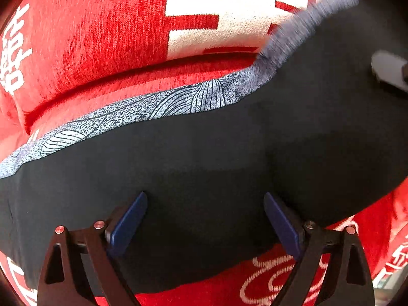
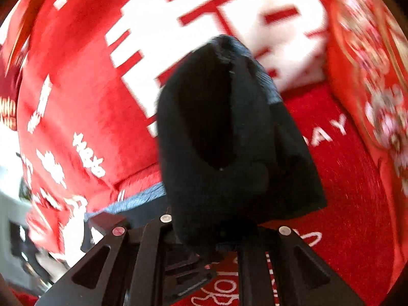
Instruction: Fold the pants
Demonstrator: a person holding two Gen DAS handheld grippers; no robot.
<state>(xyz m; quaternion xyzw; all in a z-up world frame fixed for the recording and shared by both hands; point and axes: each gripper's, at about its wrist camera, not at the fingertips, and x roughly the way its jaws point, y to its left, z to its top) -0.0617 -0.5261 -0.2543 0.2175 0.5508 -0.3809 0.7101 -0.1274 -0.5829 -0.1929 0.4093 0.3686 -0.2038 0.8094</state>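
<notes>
The right claw is clamped on a bunched end of the black stretchy pants; the left claw gapes empty above them. Better carry that end across level, over the red plush blanket.

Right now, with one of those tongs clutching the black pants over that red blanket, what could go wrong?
1. The right tongs pinch only a bunched end of the pants; the fabric might slip out mid-fold.
2. The left tongs hang open above the pants, pinning nothing, so a pull could drag the whole garment across the red blanket.
</notes>
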